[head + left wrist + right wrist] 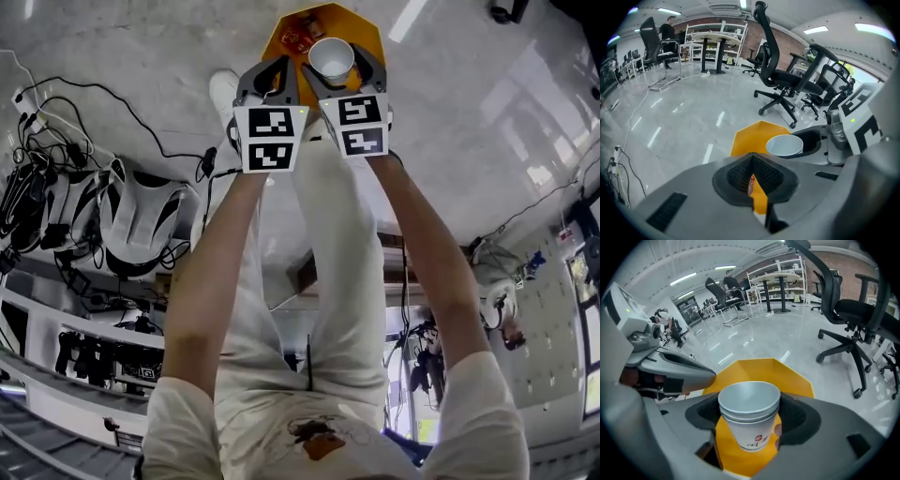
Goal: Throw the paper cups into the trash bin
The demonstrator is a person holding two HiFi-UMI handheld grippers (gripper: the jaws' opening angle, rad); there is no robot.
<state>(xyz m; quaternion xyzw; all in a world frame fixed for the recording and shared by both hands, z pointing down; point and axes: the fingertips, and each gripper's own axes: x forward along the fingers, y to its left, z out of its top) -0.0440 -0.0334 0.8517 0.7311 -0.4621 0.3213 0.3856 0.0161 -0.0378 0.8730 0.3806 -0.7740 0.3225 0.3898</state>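
Observation:
Two white paper cups (750, 413), nested and upright, sit between the jaws of my right gripper (750, 420), which is shut on them. In the head view the cups (331, 58) hang over the open top of the orange trash bin (361, 23), which holds crumpled red-and-white litter (300, 36). My left gripper (278, 64) is just left of the cups with its jaws shut and nothing between them. From the left gripper view its own tips (752, 176) meet over the bin (752, 138), and the cups (785, 145) show to the right.
The bin stands on a glossy grey floor. Black office chairs (780, 84) are beyond it, with white tables and shelves (717, 42) and a person further back. Cables and a power strip (23, 103) lie on the floor at left. The holder's shoe (223, 89) is near the bin.

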